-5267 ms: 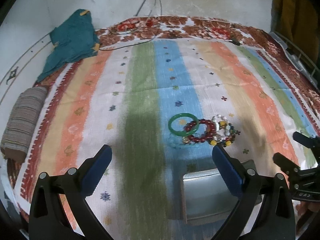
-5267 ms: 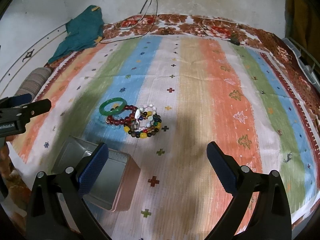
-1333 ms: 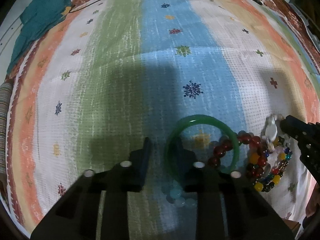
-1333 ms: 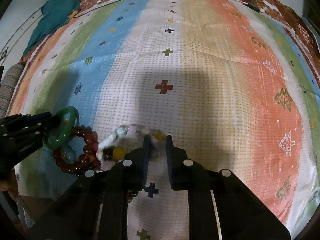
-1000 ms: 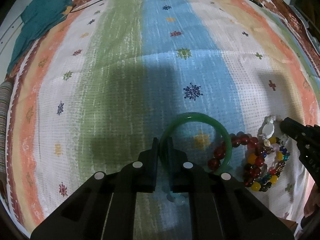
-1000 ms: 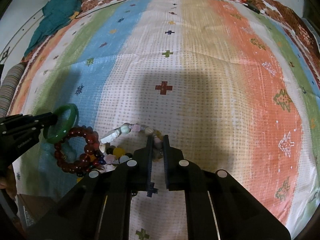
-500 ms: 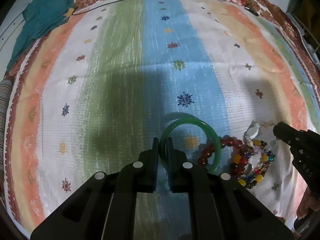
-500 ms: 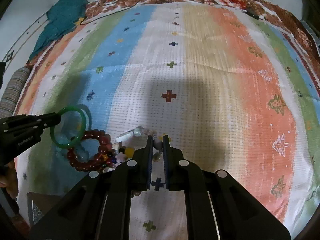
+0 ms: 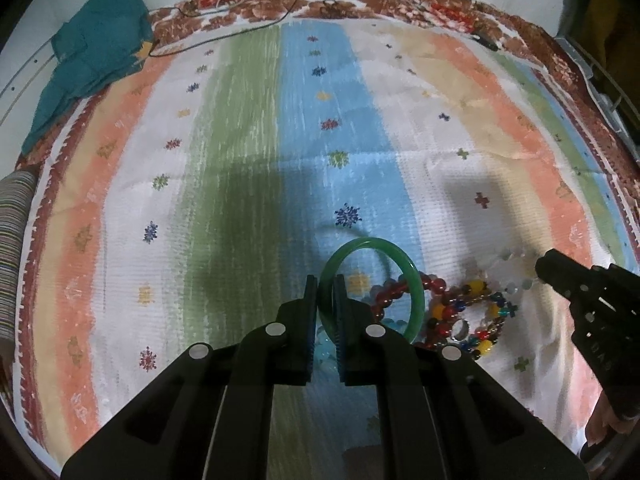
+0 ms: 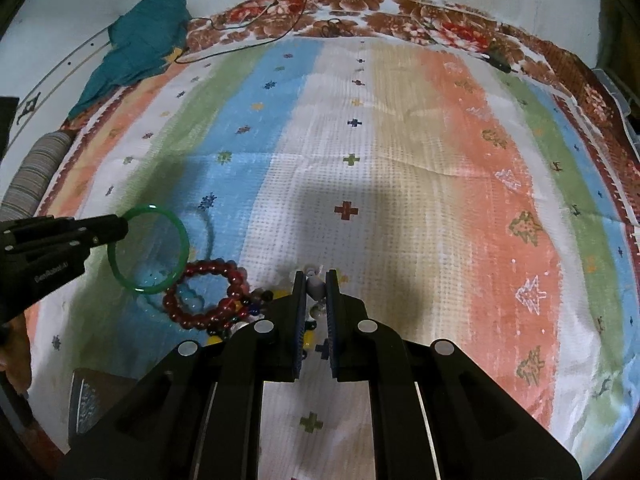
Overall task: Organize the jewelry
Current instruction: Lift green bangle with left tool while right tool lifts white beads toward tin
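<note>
Dim, soft-shadowed fisheye views, edges strongly curved.

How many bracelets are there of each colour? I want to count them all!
green bangle: 1
dark red bead bracelet: 1
many-coloured bead bracelet: 1
whitish bead bracelet: 1
pale blue bead bracelet, partly hidden: 1
Total: 5

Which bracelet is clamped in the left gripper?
The plain green bangle, a smooth solid ring pinched at its rim by the left gripper. The dark red bracelet is beaded and lies on the cloth.
</note>
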